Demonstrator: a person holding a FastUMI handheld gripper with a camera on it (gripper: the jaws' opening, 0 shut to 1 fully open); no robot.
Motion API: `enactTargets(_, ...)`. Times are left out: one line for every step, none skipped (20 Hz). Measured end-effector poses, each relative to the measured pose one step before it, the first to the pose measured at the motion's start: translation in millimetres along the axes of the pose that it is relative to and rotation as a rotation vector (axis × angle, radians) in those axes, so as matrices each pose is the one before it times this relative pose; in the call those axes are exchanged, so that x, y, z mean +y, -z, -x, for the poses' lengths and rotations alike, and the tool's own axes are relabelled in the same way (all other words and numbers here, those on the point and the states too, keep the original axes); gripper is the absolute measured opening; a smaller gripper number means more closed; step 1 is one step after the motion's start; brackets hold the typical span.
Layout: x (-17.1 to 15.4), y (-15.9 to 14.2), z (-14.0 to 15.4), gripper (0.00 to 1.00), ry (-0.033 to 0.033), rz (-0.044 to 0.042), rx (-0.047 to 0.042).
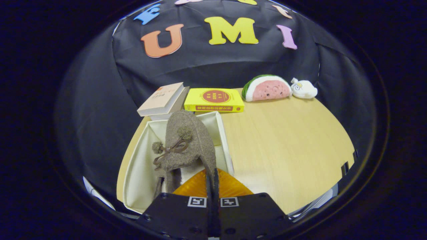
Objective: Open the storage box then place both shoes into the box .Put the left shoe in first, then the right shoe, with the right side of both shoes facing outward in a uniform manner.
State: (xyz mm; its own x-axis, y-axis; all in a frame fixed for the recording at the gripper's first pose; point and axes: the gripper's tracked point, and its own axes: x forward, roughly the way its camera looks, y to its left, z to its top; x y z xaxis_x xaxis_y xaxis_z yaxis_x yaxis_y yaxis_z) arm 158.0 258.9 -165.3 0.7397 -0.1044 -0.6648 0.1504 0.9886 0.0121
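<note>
Gripper view: gripper [212, 181] clenched tight on shoe [186, 143], pinching its thin rim edge, fingers nearly touching. Shoe hanging toe-down over open box [140, 166], partly inside it. Books [166, 98] and plush toys [267, 88] sitting beyond on table [283, 143].

Looks like placing step underway, can't tell which shoe tbh. Next up, I'd guess: lowering it in, checking side orientation, letting go.

Gripper [212, 186]: wide flat body, two square fiducial markers side by side, screw holes along near edge.
</note>
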Motion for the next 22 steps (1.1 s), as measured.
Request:
enactTargets(-2.02,-1.55,1.33,0.0,0.01282,0.01682,-0.02274)
enactTargets(-0.81,0.89,0.5,0.02,0.00758,0.00844,-0.01213)
enactTargets(0.31,2.0,-0.53,0.02,0.00111,-0.00423,-0.00617)
enactTargets(0.34,0.3,0.19,0.02,-0.00191,-0.00493,-0.00484)
enactTargets(0.7,-1.79,-0.65,0.02,-0.00653,-0.00261,-0.01029)
enactTargets(0.16,1.5,-0.35,0.05,-0.00035,0.00002,-0.00581)
enactTargets(4.26,-1.1,3.12,0.05,-0.01659,-0.00379,-0.01486)
enactTargets(1.56,0.3,1.85,0.1,-0.01329,-0.00165,-0.0015)
enactTargets(-4.58,-1.43,0.2,0.14,0.01285,-0.00368,-0.01283)
enactTargets(-3.38,-5.11,0.82,0.12,0.00373,-0.00203,-0.02409)
enactTargets(-0.81,-5.74,2.85,0.09,0.00065,-0.00003,-0.02554)
enactTargets(-1.51,-5.99,1.91,0.13,0.00033,0.0018,-0.02691)
enactTargets(-0.35,-3.71,4.59,0.14,-0.01336,0.00173,-0.02344)
enactTargets(-2.4,-5.39,2.38,0.24,-0.00746,0.0037,-0.02382)
enactTargets(-7.31,-5.17,4.29,0.3,0.00243,0.00533,-0.02238)
enactTargets(-4.33,-6.26,4.6,0.35,-0.00416,0.00391,-0.02689)
enactTargets(-4.26,-4.98,4.01,0.39,-0.00794,0.0047,-0.0246)
enactTargets(-6.39,-4.52,4.96,0.42,-0.00214,0.00864,-0.02407)
enactTargets(-8.75,-5.31,5.77,0.45,0.00379,0.00832,-0.02669)
enactTargets(-8.53,-6.74,4.49,0.47,0.00741,0.01055,-0.03318)
enactTargets(-11.23,-8.06,6.21,0.49,0.01709,0.01196,-0.04183)
enactTargets(-10.44,-9.56,6.62,0.51,0.01544,0.01437,-0.04776)
